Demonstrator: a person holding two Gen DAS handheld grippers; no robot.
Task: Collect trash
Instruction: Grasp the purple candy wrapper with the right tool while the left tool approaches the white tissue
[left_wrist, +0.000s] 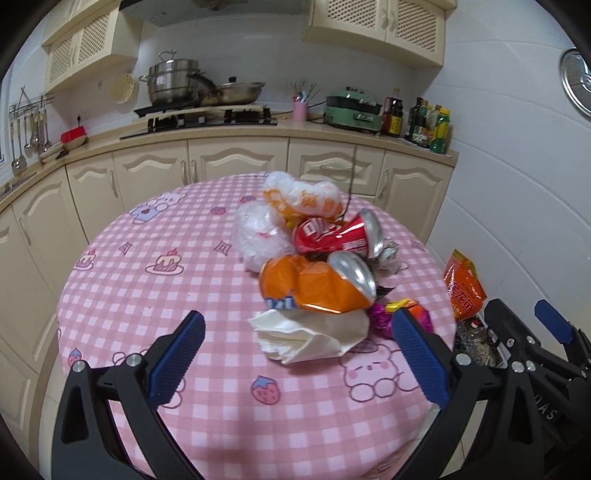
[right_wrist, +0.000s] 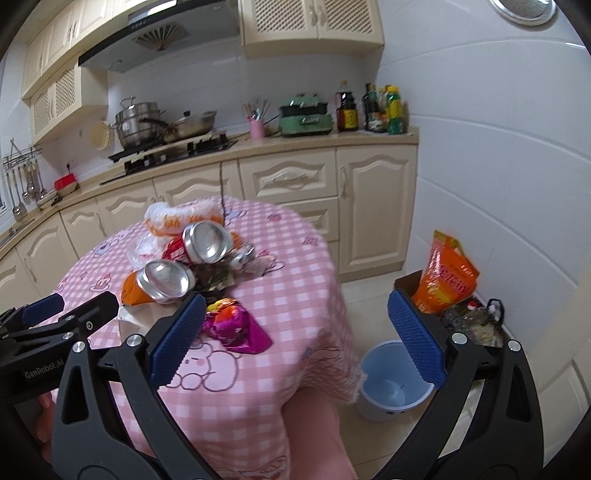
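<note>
Gaping wide, both grippers hold nothing.

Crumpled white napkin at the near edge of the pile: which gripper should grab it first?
Left, probably. The left gripper is open with the white napkin lying between its fingers, just ahead. The right gripper is also open but points past the table edge, toward the blue bin on the floor.
</note>
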